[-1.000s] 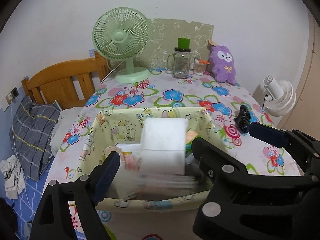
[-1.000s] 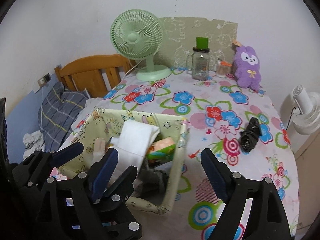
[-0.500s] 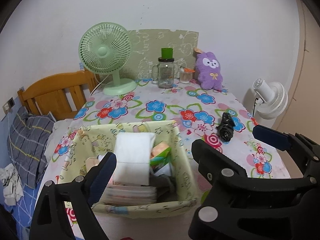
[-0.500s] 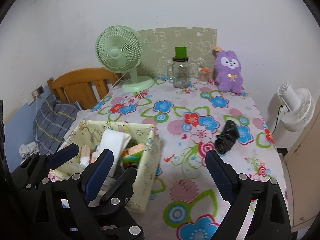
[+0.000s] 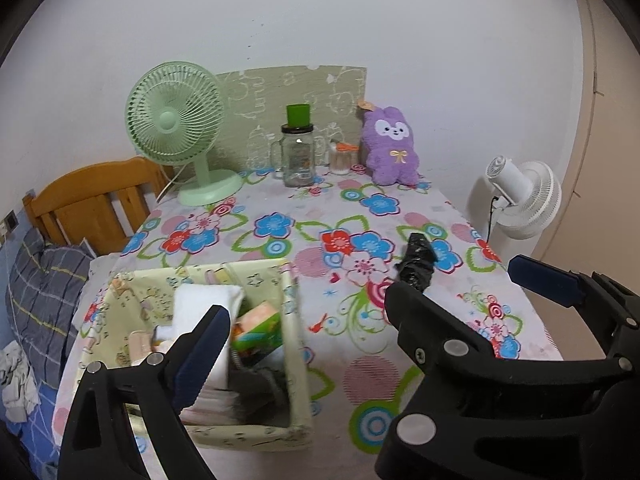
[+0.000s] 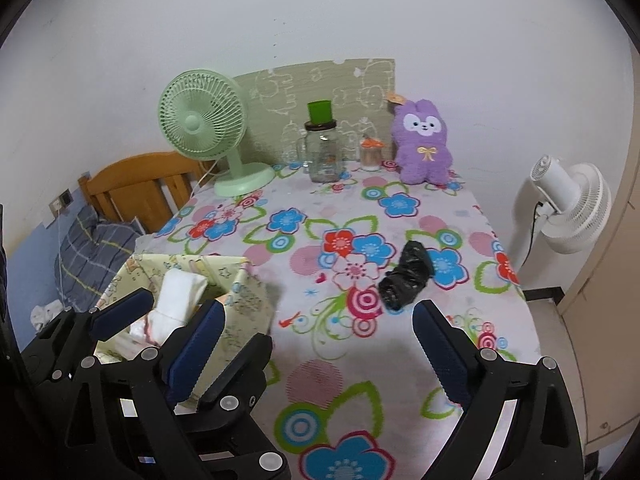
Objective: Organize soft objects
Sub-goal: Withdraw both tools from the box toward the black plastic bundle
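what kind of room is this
Most likely a bedroom at home: a wooden headboard with a plaid pillow sits beside a table under a floral tablecloth, and a purple plush toy leans against the wall.

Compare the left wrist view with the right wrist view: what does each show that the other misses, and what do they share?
Only the left wrist view looks down into the fabric basket, showing the orange and green pack beside the folded white cloth.

Only the right wrist view shows the left gripper, open with nothing between its fingers, in front of the basket, with the right gripper open over bare tablecloth.

Both show the green desk fan, glass jar, purple plush, black crumpled bag and white floor fan.
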{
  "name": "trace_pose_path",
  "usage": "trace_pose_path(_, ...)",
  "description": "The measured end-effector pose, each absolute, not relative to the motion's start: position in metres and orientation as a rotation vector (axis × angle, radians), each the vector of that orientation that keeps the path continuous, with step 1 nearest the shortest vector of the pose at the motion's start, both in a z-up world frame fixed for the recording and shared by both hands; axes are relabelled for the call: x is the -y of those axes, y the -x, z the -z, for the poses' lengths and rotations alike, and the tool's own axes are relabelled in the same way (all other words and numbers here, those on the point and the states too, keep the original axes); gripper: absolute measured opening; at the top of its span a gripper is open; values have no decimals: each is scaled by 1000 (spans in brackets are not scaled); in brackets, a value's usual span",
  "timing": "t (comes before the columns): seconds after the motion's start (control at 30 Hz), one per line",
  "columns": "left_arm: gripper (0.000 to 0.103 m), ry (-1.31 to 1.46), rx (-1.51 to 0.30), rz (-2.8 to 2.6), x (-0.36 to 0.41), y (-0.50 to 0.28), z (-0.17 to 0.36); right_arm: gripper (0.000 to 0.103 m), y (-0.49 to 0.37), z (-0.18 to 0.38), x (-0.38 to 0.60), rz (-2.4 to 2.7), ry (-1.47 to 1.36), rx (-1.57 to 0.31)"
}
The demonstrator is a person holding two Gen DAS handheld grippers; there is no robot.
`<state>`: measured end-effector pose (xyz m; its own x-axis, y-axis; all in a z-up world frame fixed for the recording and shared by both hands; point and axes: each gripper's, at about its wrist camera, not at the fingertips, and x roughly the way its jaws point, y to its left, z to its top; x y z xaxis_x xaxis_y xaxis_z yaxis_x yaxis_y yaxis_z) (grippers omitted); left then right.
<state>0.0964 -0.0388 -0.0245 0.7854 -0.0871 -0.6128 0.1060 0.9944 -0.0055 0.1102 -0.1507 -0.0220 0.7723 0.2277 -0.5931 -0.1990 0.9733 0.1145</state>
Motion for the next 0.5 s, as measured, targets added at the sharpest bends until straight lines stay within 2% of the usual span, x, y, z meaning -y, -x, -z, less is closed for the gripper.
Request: trace_pose_path(0.5,96,-78,-668,191,91,-113,35,101,-121,34,204,-150,-92,-647)
